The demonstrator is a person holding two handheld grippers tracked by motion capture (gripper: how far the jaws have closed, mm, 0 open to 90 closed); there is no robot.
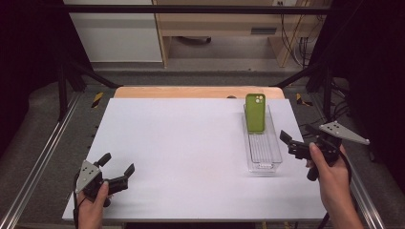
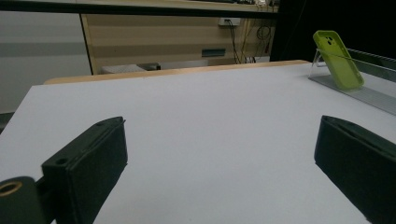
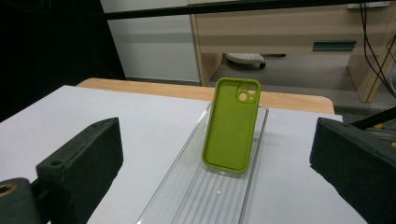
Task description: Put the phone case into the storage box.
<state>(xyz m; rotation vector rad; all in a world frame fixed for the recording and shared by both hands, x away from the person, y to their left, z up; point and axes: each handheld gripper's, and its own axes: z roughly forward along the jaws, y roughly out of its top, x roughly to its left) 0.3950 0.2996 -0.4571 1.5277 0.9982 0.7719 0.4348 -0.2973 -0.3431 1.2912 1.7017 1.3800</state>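
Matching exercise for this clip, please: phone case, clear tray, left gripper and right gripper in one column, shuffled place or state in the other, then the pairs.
1. green phone case
2. clear tray
3. left gripper
4. right gripper

A. open, at the table's near left corner
B. leaning up at the tray's far end
C. open, just right of the tray
D. lying lengthwise on the table's right side

Pairs: 1-B, 2-D, 3-A, 4-C

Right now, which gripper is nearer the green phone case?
Right. The right gripper sits just beside the clear tray holding the green phone case; the left gripper is far across the table's near-left corner.
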